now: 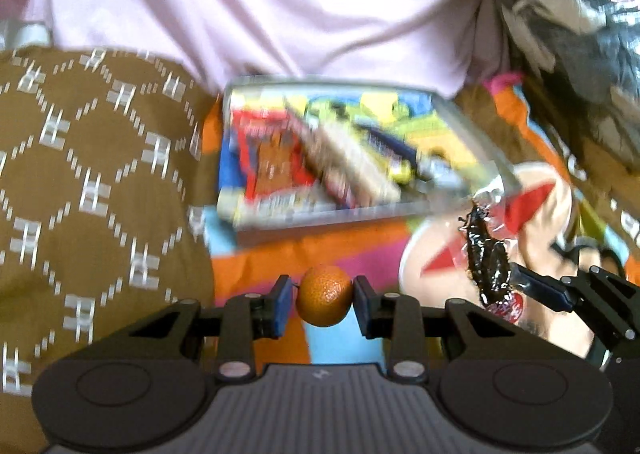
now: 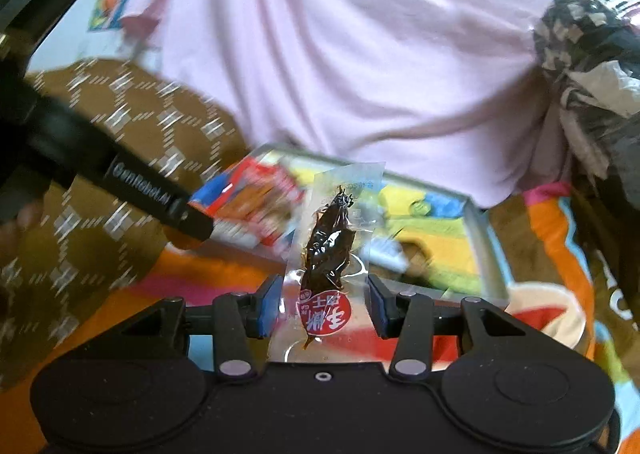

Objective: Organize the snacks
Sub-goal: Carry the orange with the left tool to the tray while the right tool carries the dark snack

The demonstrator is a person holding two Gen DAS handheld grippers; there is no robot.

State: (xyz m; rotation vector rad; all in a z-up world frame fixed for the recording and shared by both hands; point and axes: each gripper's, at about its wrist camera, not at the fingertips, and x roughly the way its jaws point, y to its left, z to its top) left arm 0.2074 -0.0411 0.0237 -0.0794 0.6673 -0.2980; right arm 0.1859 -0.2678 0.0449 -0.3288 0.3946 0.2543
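1. Snacks are carried in both grippers: a small orange [image 1: 323, 301] is clamped between the fingers of the left gripper [image 1: 323, 304], and a clear packet of dark dried food [image 2: 329, 254] stands between the fingers of the right gripper [image 2: 324, 308], pinched at its lower, labelled end.
2. The clear tray [image 1: 460, 113], already holding bright wrappers, lies ahead on the patterned cloth [image 1: 352, 250], and is judged the likely destination.
3. The orange should be lowered into a bare corner before the fingers are opened, as it is likely to roll.
4. The packet should be laid flat beside the other wrappers, not dropped on end.
5. The two grippers are close together, so one should be brought in at a time.
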